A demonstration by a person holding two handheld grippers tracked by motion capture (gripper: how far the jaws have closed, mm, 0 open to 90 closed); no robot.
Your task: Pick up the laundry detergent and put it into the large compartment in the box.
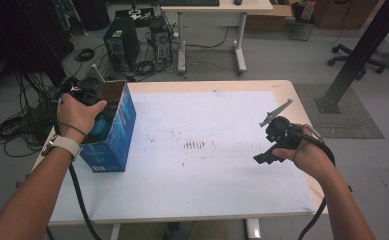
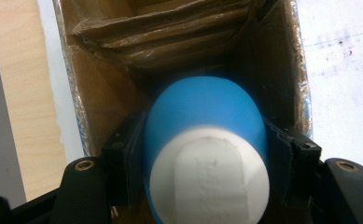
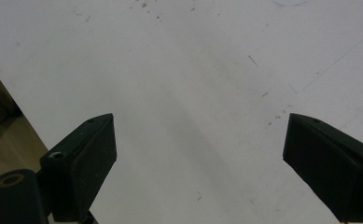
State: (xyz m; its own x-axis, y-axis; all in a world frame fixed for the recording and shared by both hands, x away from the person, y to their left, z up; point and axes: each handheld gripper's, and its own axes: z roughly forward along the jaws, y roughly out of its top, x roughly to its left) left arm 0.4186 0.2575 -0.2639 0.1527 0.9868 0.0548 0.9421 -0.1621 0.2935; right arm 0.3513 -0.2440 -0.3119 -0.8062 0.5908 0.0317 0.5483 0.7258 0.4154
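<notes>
White table (image 1: pixel 207 175), scuffed, in lab room; cables and PC on floor behind. Left gripper (image 2: pixel 207 154) jaws clamped on blue bottle (image 2: pixel 202 112), white end toward camera, long axis pointing down into open box (image 2: pixel 100 107) at table's left edge. Bottle mouth-deep in box, cardboard walls on both sides. Right gripper (image 1: pixel 271 150) spread wide, holding nothing, well apart over table's right side. Left hand (image 1: pixel 79 114) does work.
</notes>
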